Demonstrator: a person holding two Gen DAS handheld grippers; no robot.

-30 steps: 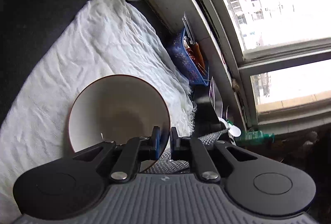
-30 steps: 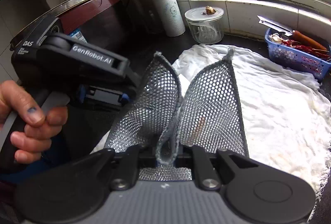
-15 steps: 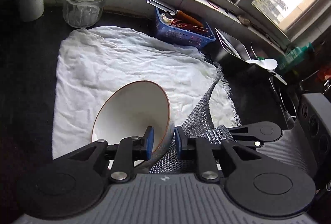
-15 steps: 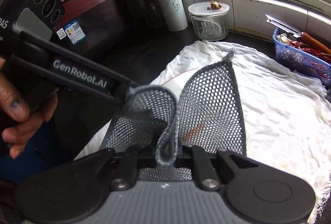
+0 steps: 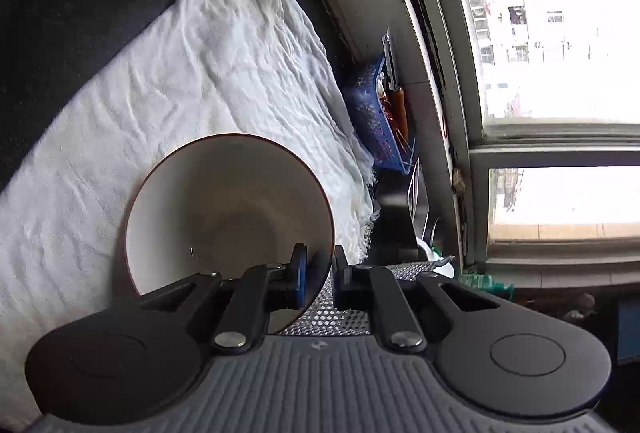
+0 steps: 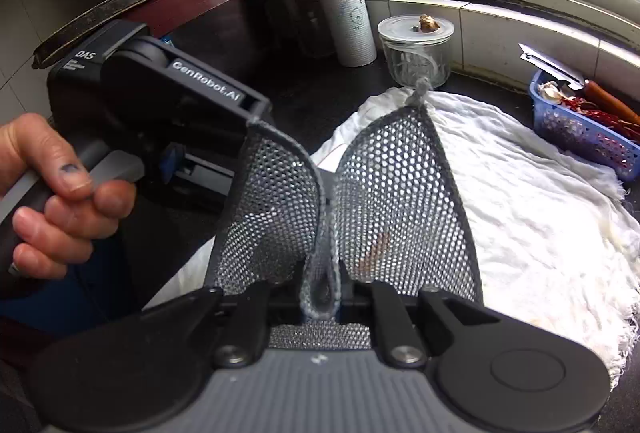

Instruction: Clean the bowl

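Daylight from a window falls on a dark counter (image 6: 304, 89) spread with a white cloth (image 5: 208, 65). Left tongs (image 5: 318, 273), rolled sideways and angled downward, are closing on the rim of a white bowl (image 5: 228, 209) tipped on edge above the cloth. Right tongs (image 6: 322, 285) point down, clamped on a grey mesh scrubber (image 6: 396, 201). Only the right view shows the hand (image 6: 52, 197) gripping the left handle, and a paper roll (image 6: 344, 13).
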